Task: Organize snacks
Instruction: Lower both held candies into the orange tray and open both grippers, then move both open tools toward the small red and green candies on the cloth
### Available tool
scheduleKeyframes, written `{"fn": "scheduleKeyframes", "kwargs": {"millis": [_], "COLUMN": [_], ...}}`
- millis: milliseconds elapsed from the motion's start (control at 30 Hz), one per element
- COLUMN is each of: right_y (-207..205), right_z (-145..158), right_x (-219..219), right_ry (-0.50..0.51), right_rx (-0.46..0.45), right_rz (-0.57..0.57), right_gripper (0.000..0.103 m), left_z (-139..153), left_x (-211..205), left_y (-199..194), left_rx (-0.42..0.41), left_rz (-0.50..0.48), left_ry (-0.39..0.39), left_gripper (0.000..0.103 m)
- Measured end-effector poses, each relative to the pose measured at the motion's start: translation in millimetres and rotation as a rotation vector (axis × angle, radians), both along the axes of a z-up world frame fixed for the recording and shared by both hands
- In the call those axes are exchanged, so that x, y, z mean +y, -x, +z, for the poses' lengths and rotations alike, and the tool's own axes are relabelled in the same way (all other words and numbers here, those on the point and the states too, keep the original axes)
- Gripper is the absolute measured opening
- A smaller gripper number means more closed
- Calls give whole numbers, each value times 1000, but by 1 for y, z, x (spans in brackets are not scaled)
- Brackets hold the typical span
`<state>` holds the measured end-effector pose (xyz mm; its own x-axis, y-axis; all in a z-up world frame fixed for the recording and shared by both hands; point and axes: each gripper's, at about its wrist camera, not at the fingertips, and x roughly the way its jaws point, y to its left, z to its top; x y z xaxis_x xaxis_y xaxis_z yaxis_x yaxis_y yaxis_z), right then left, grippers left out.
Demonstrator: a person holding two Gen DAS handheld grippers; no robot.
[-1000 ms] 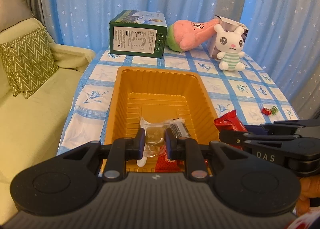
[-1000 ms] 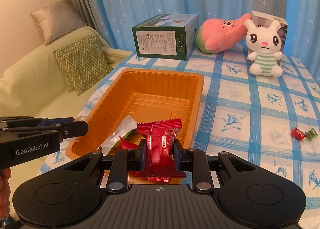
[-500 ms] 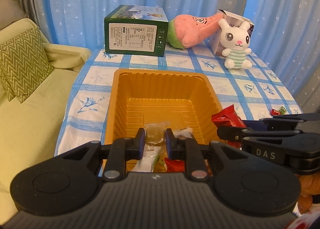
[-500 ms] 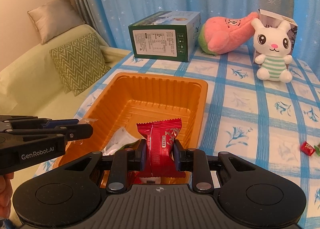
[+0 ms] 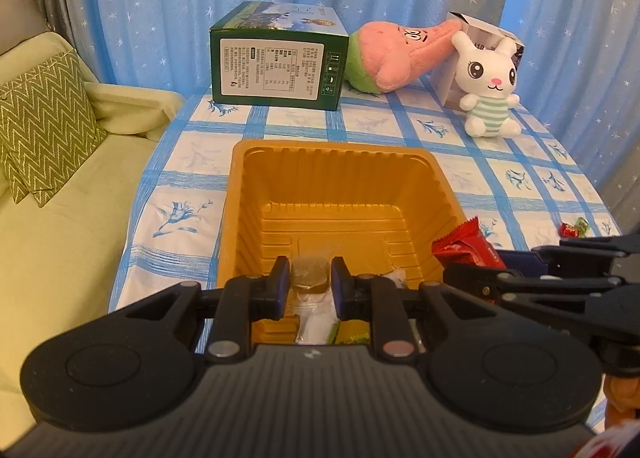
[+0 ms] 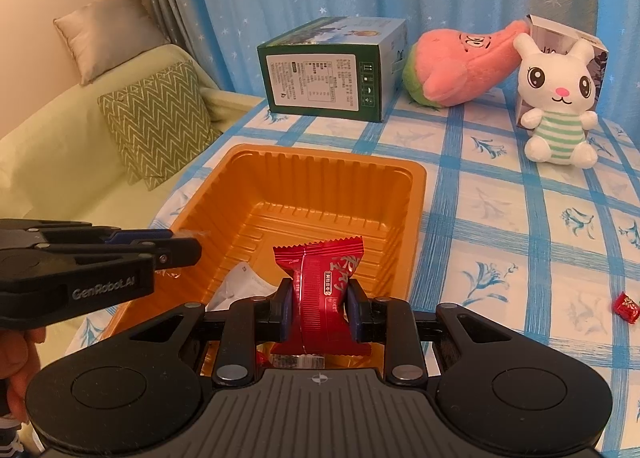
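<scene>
Here the left gripper (image 5: 310, 286) clamps a clear-wrapped snack (image 5: 310, 277) and the right gripper (image 6: 319, 308) a red packet (image 6: 322, 290) over the orange tray (image 6: 416, 193).

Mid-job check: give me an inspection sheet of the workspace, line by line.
Surface: table under a blue checked cloth.
Job's things: orange tray holding a few wrapped snacks; red snack pack; round brown snack in clear wrap; loose candies on the cloth at the right.
Clutter: green box, pink plush, white bunny, small carton.
Grippers: left claw shut on the round snack; right claw shut on the red pack; both over the tray.
Cables: nothing seen.
Surroundings: sofa, cushions, starred curtain.
</scene>
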<state>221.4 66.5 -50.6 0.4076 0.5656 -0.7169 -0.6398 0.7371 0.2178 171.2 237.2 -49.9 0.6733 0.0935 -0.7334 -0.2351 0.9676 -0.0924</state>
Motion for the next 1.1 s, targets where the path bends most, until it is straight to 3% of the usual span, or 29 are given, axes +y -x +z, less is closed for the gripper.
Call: {"fn": "scheduleKeyframes", "kwargs": {"millis": [67, 133, 633, 833, 900, 933, 1100], "right_y": [0, 1, 0, -8, -12, -11, -7], "right_z": [0, 0, 6, 10, 12, 13, 20], "right_x": [0, 0, 1, 4, 2, -2, -19], "right_ry": [-1, -1, -40, -143, -164, -177, -198], "right_rx": [0, -1, 15, 71, 88, 77, 67], "right_rz": [0, 0, -12, -11, -37, -60, -91], "right_gripper": [27, 27, 28, 29, 61, 82, 83], "left_z": [0, 1, 7, 9, 10, 10, 14], "left_x": [3, 4, 10, 13, 14, 13, 8], "left_y": [-1, 2, 42, 52, 56, 58, 67], "left_rx": [-1, -6, -11, -14, -16, -18, -25], "left_rz": [8, 10, 39, 56, 62, 64, 66], "left_ry": [5, 7, -45, -55, -57, -57, -55], "left_gripper": [35, 40, 61, 69, 72, 75, 80]}}
